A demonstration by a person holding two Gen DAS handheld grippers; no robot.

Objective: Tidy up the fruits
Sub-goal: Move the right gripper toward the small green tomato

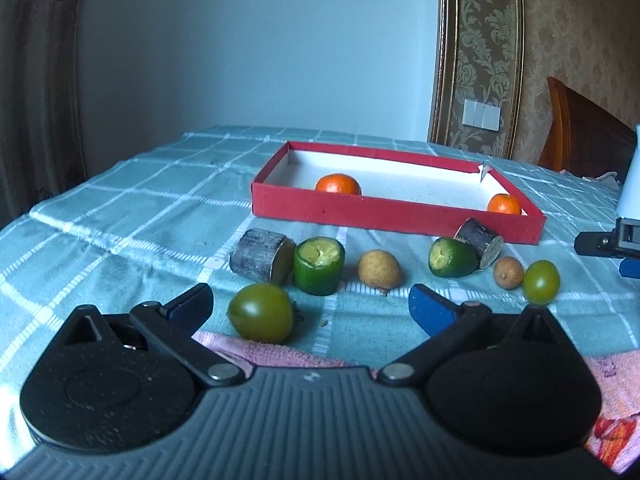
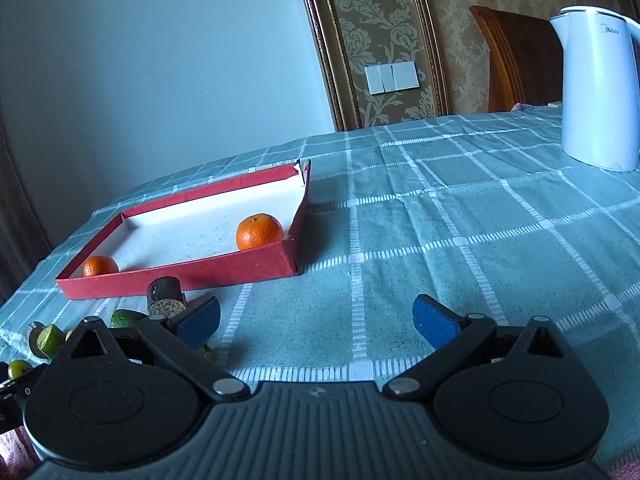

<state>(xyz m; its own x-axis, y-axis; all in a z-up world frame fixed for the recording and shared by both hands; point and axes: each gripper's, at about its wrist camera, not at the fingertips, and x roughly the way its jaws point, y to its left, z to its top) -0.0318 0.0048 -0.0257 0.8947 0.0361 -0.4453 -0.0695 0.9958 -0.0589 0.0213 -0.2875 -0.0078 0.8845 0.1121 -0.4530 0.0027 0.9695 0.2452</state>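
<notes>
1. Two oranges, one [image 1: 338,184] near the left wall and one [image 1: 504,204] in the front right corner, already lie in the red box [image 1: 396,216]. The rest of the fruit sits on the table [image 1: 120,208] in front of the box's near wall.
2. Outside the box: two green tomatoes, [image 1: 261,312] and [image 1: 541,282]; two cut green pieces, [image 1: 319,266] and [image 1: 452,258]; two tan fruits, [image 1: 378,270] and [image 1: 508,273]; two dark stubs, [image 1: 262,255] and [image 1: 480,242].
3. Step in hand, by my judgement: picking the next fruit for the box. The task is at an early stage.
4. My left gripper [image 1: 312,304] is spread wide and holds nothing. It sits low near the table's front edge, aimed at the box, with the nearer tomato just inside its left finger.
5. My right gripper [image 2: 318,318] is also spread wide and empty. It hangs over bare cloth to the right of the box, with the fruit row off its left finger. A white kettle [image 2: 600,92] stands toward the far right edge.
6. Next move, as I judge it: shift the left gripper left to centre the tomato between the fingers, then close gently. The tomato is round and may roll.
</notes>
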